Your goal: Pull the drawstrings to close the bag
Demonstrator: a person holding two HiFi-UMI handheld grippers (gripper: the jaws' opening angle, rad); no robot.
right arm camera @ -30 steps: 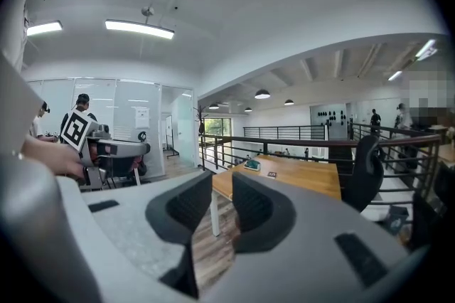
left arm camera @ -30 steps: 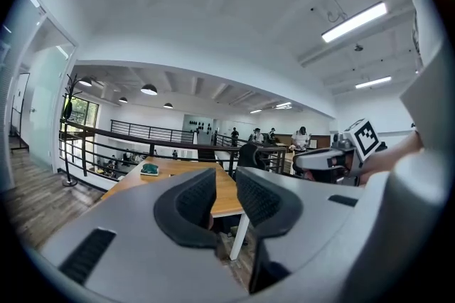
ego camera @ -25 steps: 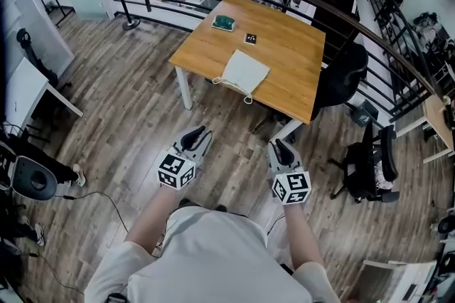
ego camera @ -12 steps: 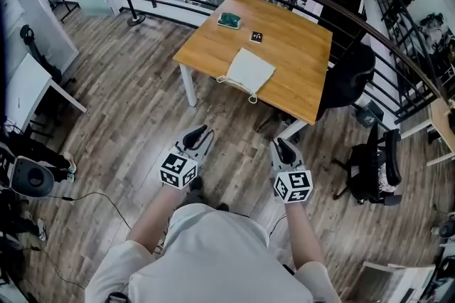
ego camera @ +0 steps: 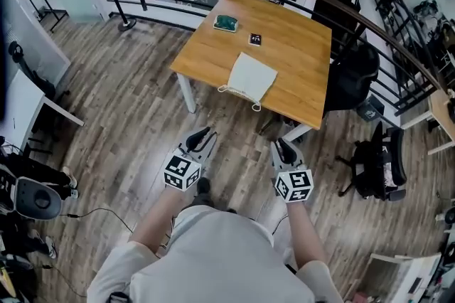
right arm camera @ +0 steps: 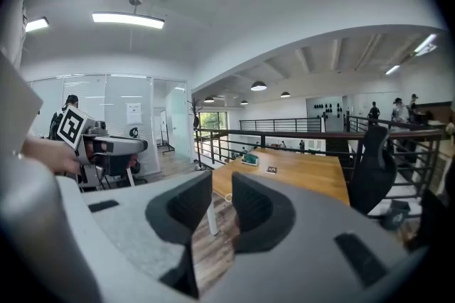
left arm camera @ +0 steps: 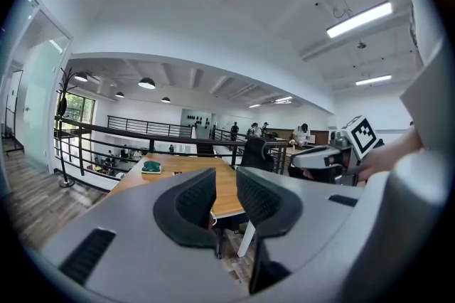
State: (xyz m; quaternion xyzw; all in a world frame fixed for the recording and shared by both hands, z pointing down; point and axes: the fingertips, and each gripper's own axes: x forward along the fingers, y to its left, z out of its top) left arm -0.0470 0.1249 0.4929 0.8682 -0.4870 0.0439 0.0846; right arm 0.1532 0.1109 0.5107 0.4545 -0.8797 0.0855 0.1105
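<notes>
White bag (ego camera: 250,77) is lying on the counter (ego camera: 302,56), well apart from the left gripper (ego camera: 202,132) and right gripper (ego camera: 282,146), both hanging empty with jaws apart; the approach is apparently pending, next needing each drawstring (ego camera: 256,107) clamped.

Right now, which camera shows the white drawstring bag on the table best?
The head view: the bag lies flat and fully visible on the wooden table, cord loops at its near edge. Both gripper views meet the tabletop nearly edge-on, so the bag barely shows.
</notes>
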